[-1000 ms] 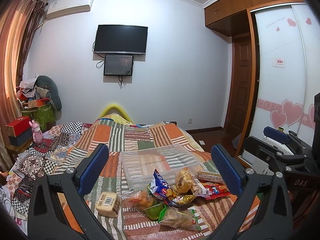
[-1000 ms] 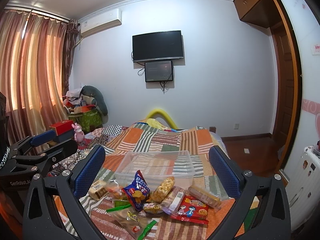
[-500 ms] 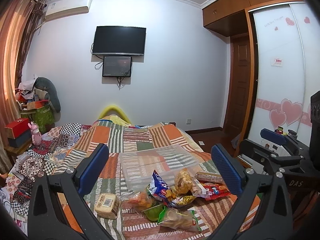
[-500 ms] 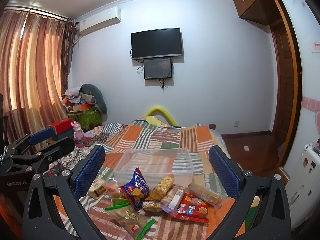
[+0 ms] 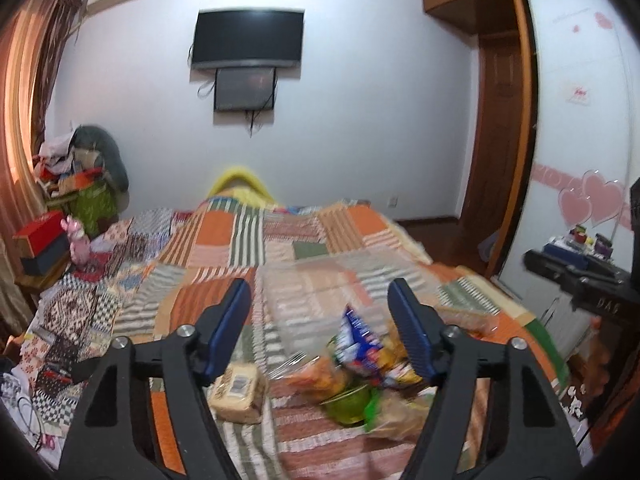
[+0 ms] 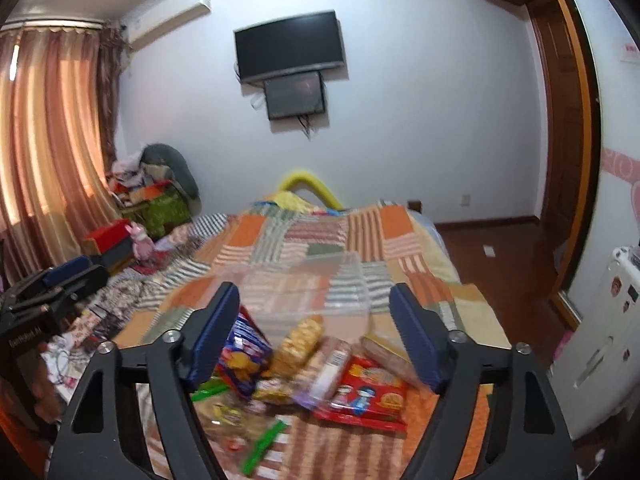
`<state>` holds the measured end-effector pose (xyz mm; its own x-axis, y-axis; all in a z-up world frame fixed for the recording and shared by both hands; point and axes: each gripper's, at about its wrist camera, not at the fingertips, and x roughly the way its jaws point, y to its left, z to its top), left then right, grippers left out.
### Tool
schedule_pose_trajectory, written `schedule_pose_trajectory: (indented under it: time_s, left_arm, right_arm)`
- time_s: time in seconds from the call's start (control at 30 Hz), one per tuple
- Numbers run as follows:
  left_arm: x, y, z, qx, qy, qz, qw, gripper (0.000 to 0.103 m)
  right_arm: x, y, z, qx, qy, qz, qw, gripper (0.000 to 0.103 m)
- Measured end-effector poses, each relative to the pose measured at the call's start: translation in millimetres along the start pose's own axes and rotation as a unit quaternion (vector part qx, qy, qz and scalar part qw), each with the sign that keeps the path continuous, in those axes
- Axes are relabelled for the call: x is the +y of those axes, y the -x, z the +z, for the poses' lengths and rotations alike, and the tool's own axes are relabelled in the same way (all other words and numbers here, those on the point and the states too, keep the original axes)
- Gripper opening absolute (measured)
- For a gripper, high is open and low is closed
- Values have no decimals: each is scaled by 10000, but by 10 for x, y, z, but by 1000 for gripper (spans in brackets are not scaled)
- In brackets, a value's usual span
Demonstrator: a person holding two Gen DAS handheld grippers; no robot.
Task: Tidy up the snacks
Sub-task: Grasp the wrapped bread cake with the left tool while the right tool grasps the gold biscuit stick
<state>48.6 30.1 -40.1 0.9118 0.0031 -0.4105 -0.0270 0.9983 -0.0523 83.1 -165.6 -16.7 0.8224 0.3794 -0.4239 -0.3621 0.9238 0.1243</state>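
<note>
Two tools are in play, one per hand, and one clear plastic bin [image 6: 308, 292] sits on the bed [image 6: 400, 240], on the patchwork quilt. Just in front of the bin lies one loose pile of snacks; motion blur keeps the full count uncertain, but six packets can be told apart in the right wrist view: a blue bag [image 6: 244, 354], a bag of yellow puffs [image 6: 298, 344], a clear-wrapped pale biscuit pack [image 6: 332, 364], a red flat packet [image 6: 366, 398], a long brownish roll [image 6: 390, 356] and a green-edged clear bag [image 6: 256, 440]. A seventh, a tan wrapped cake [image 5: 236, 390], lies apart at the left edge of the pile. The bin's long axis runs across the bed, its open top facing up. The puff bag and the biscuit pack point toward the bin; the brownish roll slants from the bin's near right corner outward. The left tool [image 5: 320, 312] hovers above the pile's left half, fingers spread apart with nothing between them, aimed down the bed toward the wall television [image 5: 248, 38]. The right tool [image 6: 316, 312] hovers over the pile's middle, likewise spread and empty, tilted slightly so the room leans. Each tool shows at the edge of the other's view.
</note>
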Motion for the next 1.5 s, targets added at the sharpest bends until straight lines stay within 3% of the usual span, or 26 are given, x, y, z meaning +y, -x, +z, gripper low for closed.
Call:
schedule_pose_trajectory:
  time_s: [0.13,0.37,0.63,0.9,1.27,1.5]
  left_arm:
    - [244,-275,-71,400,21,182,9990,60]
    - [647,-785,-305,1226,131,256,9920,59]
    - [803,-1246,-697,1996,198,207,9795,59]
    - [957,-1530,-880,2427,499,152,9687,59]
    - [1069,-1747,-1045,2711,813,114,9591,59]
    - [1129,-1815,-1046,2739,1034,51,9562,55]
  right_arm:
    - [-155,-175,-48,285,23,-145,9995,67]
    - [-381,-488,-173,900,28,-353,9953,66]
    - [-611,-901,-312,1521,107,-477,9872,66]
    - [-828,-1296,-456,2299,-32,-210,9730,66]
    - [-762,-1394,-615,2614,328,-105,9646,66]
    - [-746,-1311,-622,2538,255,-18,9669,40]
